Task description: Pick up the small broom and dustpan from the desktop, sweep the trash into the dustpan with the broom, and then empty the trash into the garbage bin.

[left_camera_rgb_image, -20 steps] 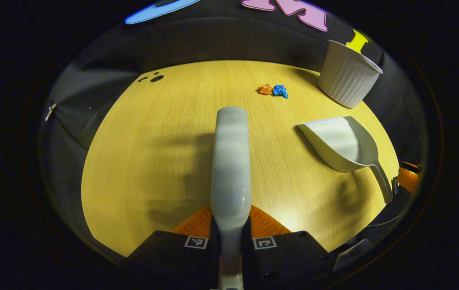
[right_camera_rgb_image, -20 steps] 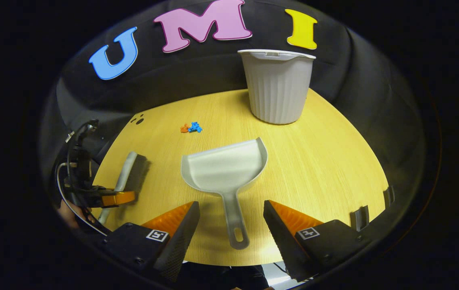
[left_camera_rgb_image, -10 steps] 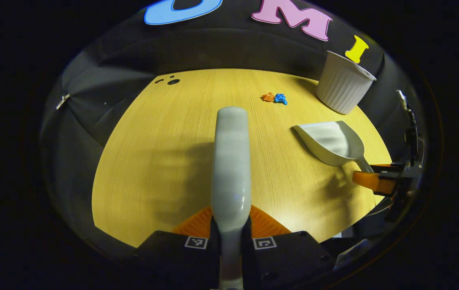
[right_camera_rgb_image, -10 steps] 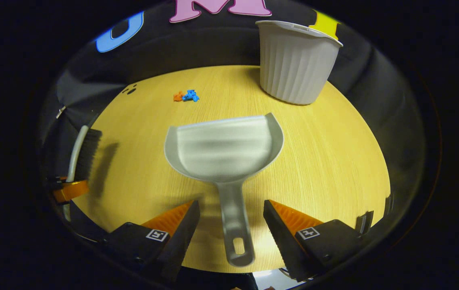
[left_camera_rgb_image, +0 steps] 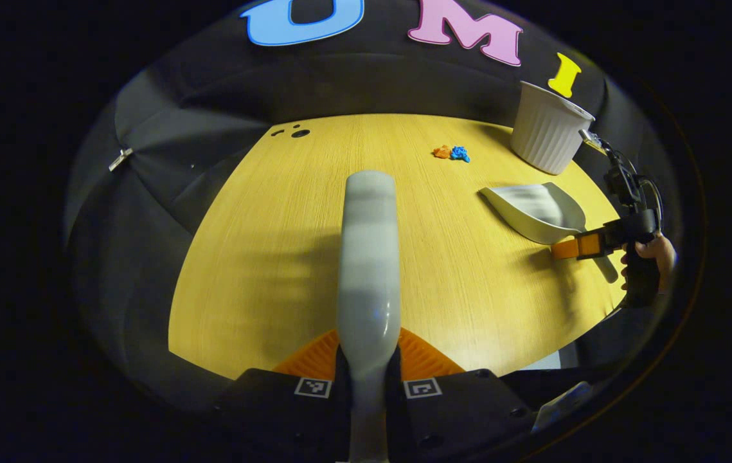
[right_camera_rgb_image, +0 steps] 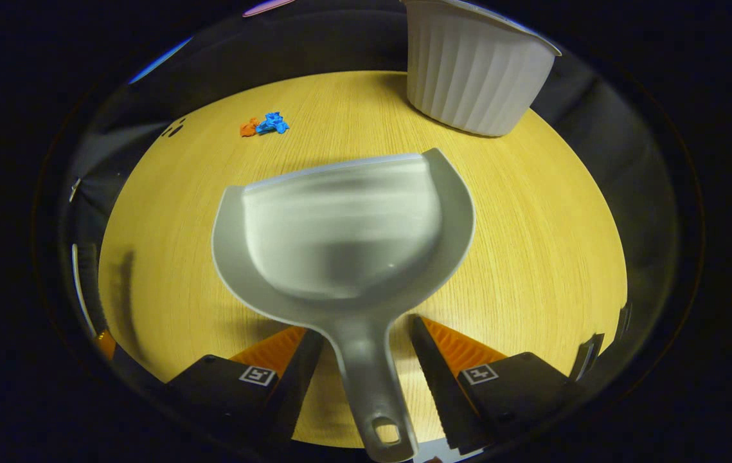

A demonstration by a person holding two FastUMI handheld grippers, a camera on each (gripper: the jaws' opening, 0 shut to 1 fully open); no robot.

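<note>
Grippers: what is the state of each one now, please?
Left gripper: shut on the broom.
Right gripper: open, its fingers on either side of the dustpan handle, not gripping yet.

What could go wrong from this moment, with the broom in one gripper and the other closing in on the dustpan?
1. The right gripper is open astride the dustpan handle, not yet clamped; shutting off-centre could twist or push the pan across the table.
2. The left gripper is shut on the broom near one end, so it may pivot when sweeping.
3. The orange and blue trash lies close to the garbage bin; a hard stroke could scatter it or knock the bin.
</note>
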